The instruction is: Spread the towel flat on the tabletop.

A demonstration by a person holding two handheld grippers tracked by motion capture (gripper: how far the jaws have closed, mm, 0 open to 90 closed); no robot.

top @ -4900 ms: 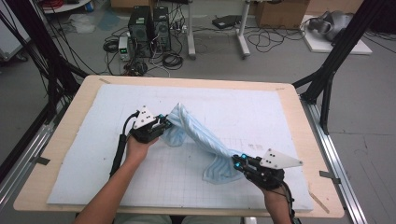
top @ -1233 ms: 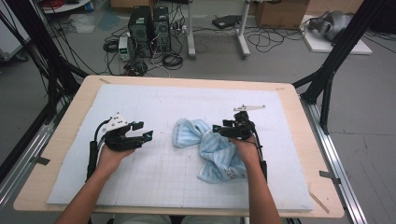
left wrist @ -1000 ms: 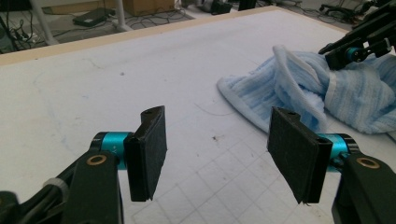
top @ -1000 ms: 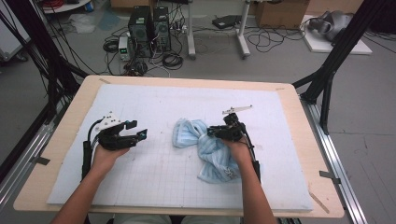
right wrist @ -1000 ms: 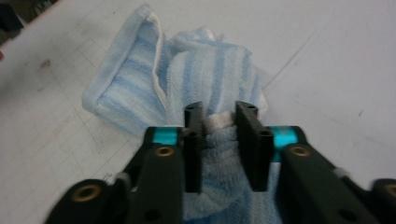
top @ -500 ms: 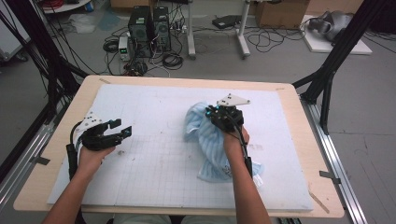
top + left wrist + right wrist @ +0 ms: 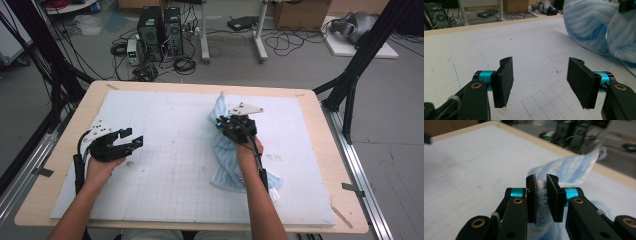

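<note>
A light blue striped towel (image 7: 226, 152) lies on the white gridded mat (image 7: 165, 115), right of centre. My right gripper (image 7: 223, 123) is shut on a fold of it and holds that end raised, so the cloth trails back under the forearm. In the right gripper view the pads pinch the towel (image 7: 574, 167) between the right gripper's (image 7: 542, 195) jaws, which have just been opening slightly. My left gripper (image 7: 134, 143) hovers over the mat's left part, open and holding nothing. In the left gripper view the left gripper's (image 7: 540, 82) jaws stand wide, with the towel (image 7: 589, 27) farther off.
The mat covers a wooden table (image 7: 200, 87) whose edge shows all round. Black frame posts (image 7: 357, 65) rise at both far corners. Computer towers (image 7: 160, 25) and cables sit on the floor beyond the table.
My right gripper has carried its end of the towel up and toward the far edge, drawing the bunched cloth out long. The left hand has drifted left, away from the towel, still open.
</note>
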